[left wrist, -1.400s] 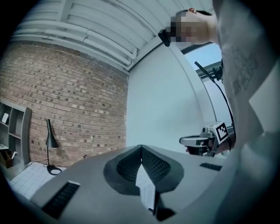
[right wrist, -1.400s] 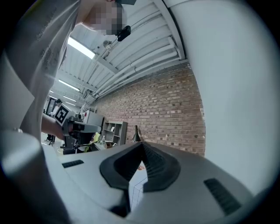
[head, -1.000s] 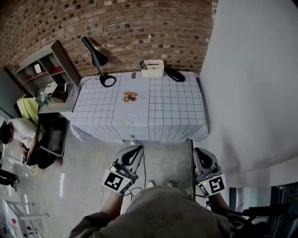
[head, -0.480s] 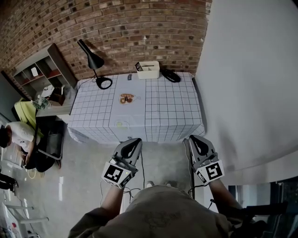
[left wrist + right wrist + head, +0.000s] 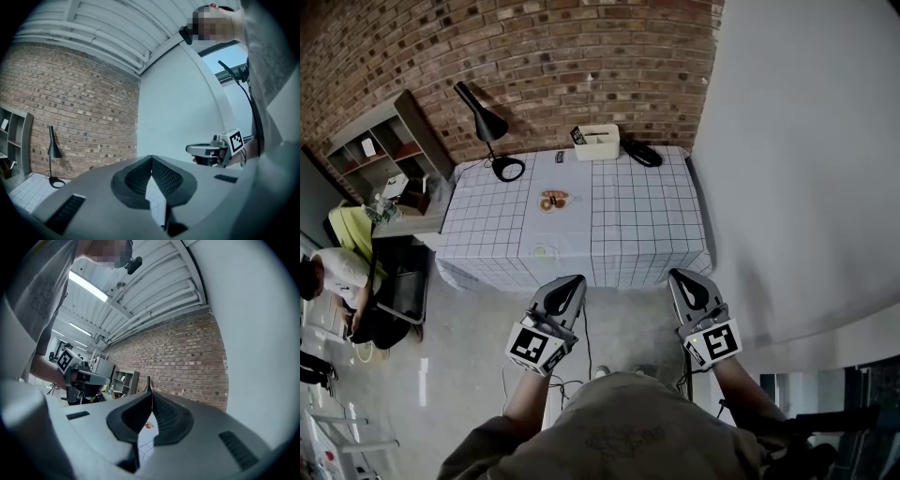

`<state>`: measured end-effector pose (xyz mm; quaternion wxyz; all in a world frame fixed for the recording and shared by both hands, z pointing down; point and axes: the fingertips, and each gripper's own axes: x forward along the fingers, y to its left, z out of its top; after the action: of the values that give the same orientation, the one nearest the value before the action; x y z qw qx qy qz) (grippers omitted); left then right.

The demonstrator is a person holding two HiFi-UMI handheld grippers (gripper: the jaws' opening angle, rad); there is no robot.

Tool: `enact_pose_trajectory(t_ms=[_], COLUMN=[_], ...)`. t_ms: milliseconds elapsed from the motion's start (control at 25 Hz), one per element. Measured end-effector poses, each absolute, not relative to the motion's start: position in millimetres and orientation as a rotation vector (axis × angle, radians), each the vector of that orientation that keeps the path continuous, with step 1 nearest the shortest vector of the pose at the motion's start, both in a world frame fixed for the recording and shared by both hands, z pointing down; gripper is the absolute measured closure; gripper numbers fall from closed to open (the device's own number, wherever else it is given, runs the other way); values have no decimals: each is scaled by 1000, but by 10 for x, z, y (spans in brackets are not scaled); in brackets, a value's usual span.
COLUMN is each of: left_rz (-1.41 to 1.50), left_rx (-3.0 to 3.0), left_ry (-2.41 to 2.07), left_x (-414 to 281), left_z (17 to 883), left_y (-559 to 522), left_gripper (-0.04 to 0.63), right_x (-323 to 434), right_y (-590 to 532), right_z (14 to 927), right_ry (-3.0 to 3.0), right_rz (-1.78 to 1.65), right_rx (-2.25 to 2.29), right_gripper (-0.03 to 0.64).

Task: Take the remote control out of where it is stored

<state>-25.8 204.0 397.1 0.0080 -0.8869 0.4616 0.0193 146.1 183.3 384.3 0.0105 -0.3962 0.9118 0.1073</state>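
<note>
We see a table point(image 5: 619, 234) w/ white grid cloth, set vs. a brick wall point(image 5: 534, 56). A black desk lamp point(image 5: 490, 124) stands at its far-left corner, head tilted. A small dish point(image 5: 553, 200) w/ brown bits lies left of centre. A black object point(image 5: 643, 154) sits at the far edge, right. Left of the table are a shelf unit point(image 5: 380, 150) and a person point(image 5: 337, 272) in white, bent low. There is a white wall point(image 5: 806, 169) on the right and grey floor point(image 5: 469, 328) below.
</note>
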Motion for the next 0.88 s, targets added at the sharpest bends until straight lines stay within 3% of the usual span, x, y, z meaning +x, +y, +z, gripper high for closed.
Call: enact_pose_trajectory(t_ms=[880], left_rz=[22], left_rx=[-2769], left_ry=[1413], left_x=[-108], left_z=[3994], left_y=[2046], left_gripper=[591], right_x=[1450], right_y=[1775], right_z=[3923], right_ry=[2859], right_rz=[268], right_rx=[-1196], right_gripper=[603])
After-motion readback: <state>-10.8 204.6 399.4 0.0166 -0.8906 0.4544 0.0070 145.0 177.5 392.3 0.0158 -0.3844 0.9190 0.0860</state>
